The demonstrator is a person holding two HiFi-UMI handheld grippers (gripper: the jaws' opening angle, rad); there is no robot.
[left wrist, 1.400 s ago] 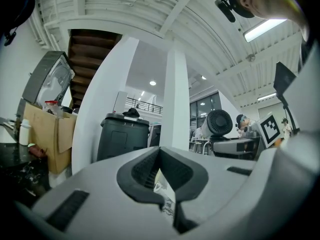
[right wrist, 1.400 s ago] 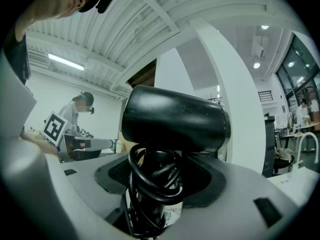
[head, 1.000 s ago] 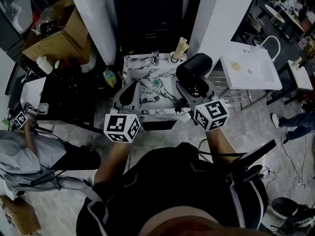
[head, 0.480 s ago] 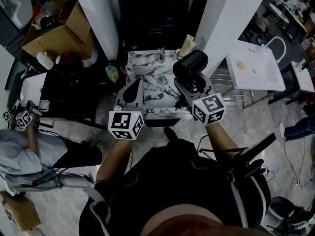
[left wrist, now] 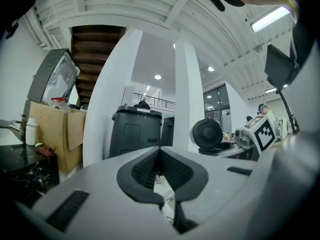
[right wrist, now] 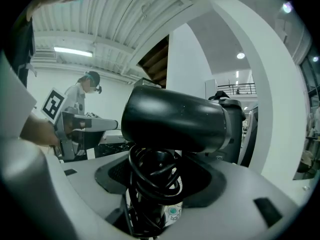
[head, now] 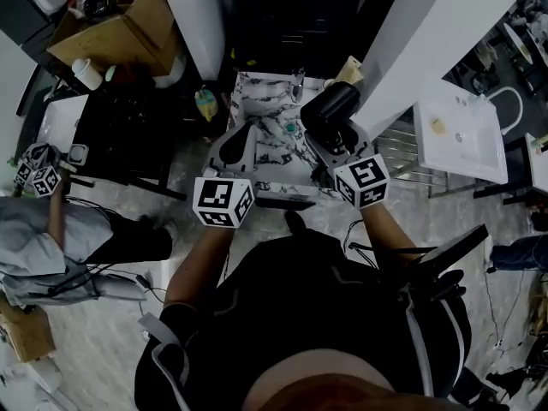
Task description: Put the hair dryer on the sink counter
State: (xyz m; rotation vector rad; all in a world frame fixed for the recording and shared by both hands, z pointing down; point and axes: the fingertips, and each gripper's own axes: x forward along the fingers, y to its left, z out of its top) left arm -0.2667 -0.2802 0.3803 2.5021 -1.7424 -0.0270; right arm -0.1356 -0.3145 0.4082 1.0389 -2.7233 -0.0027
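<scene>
Step in hand: the carry – the right gripper (right wrist: 152, 186) is holding the hair dryer (right wrist: 172, 118) up over the marbled sink counter (head: 259, 101)
Right tongs: pinching the dryer's handle, where the black cord is coiling round it, with the barrel sitting above the jaws
Left tongs: the left gripper (left wrist: 161, 170) is hanging beside, jaws pressed together on nothing
Dryer's place: hovering above the counter's right side, not yet resting on it
Next move: probably lowering onto a bare stretch of counter – then parting the jaws
</scene>
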